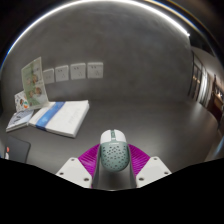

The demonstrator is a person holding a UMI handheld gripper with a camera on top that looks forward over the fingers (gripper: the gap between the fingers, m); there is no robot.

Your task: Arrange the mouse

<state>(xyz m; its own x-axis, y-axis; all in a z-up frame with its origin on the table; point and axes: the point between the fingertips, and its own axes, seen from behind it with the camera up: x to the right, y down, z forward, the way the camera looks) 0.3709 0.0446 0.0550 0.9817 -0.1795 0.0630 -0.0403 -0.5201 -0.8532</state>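
Grey tabletop point(130, 95) is spreading out ahead of the gripper point(113, 160), smooth and bare across its middle, with a soft glare lying on it. Behind it a pale wall is showing, and a row of small white sheets point(77, 71) is hanging on that wall. Off to the right the room is opening into a darker area whose details are too small to tell.

Well beyond the fingers, on the left part of the table, a white box point(60, 118) with a blue edge is lying flat. A thinner booklet point(24, 121) is lying just beside it, farther left. A printed card point(33, 84) with green and red marks is standing tilted behind them, near the wall.

Between the fingers the mouse point(113, 151) is sitting, white with a dotted, perforated shell and a wheel at its far end. Its nose is pointing away, along the fingers. Magenta pads point(90, 159) are lying against both of its flanks with no gap showing on either side, so the claw is clenching on the mouse. Whether the mouse is resting on the table or hanging just above it cannot be told.
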